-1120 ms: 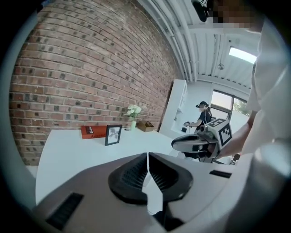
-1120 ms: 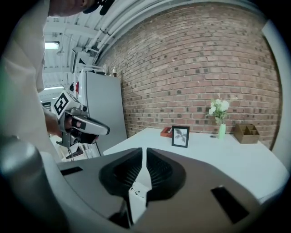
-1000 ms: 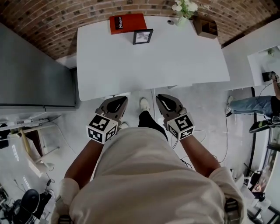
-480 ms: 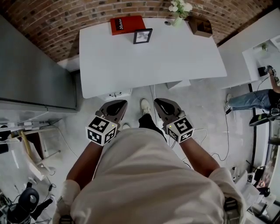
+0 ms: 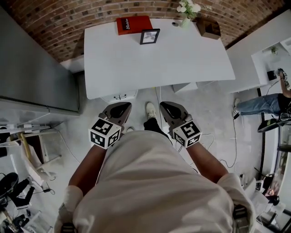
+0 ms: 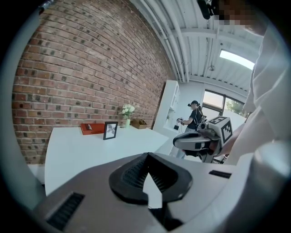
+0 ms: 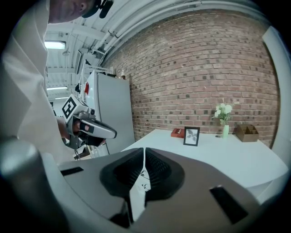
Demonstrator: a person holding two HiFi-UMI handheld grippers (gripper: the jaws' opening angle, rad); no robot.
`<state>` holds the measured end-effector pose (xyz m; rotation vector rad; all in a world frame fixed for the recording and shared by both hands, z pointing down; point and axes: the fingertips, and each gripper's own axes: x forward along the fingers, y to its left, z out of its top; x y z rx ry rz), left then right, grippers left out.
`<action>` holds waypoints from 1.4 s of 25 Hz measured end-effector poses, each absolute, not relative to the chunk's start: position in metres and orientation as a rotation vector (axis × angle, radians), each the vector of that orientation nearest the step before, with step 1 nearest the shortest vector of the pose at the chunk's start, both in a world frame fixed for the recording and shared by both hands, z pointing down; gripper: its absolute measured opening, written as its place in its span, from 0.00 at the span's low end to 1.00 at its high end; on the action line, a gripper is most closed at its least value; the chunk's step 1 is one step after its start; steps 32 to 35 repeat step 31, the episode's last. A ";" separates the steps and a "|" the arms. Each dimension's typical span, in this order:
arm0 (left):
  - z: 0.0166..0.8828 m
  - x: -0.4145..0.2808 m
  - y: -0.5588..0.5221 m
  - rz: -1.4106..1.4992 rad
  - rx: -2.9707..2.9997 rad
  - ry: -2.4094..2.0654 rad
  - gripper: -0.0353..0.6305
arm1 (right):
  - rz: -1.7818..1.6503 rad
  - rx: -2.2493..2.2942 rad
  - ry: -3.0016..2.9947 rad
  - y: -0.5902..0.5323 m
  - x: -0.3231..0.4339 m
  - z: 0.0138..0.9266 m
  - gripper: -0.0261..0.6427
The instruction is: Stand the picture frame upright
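The black picture frame [image 5: 149, 36] stands upright at the far side of the white table [image 5: 159, 63], next to a red book [image 5: 133, 24]. It also shows small in the left gripper view [image 6: 110, 130] and the right gripper view [image 7: 191, 136]. Both grippers hang in front of the person's waist, short of the table's near edge and far from the frame. My left gripper [image 5: 119, 108] is shut with nothing in it [image 6: 148, 157]. My right gripper [image 5: 167, 108] is shut and empty too [image 7: 143, 152].
A vase of white flowers [image 5: 188, 10] and a brown box [image 5: 208, 28] sit at the table's far right corner. A grey cabinet [image 5: 36, 77] stands left of the table. Another person [image 5: 259, 109] is at the right. A brick wall [image 7: 204, 77] runs behind the table.
The head view has shifted a little, so the table sits slightly further right in frame. Both grippers stay by the waist, and the frame has not moved.
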<state>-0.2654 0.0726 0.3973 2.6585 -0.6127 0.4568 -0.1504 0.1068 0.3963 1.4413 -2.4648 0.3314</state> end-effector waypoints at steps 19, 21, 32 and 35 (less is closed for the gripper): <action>0.402 -0.283 0.070 0.461 2.635 -0.653 0.05 | 0.320 1.412 -2.476 0.102 -0.161 0.398 0.05; 0.403 -0.285 0.071 0.461 2.632 -0.661 0.05 | 0.317 1.406 -2.477 0.100 -0.161 0.398 0.05; 0.405 -0.289 0.073 0.465 2.618 -0.683 0.05 | 0.307 1.367 -2.484 0.099 -0.163 0.398 0.05; 0.405 -0.289 0.073 0.465 2.618 -0.683 0.05 | 0.307 1.367 -2.484 0.099 -0.163 0.398 0.05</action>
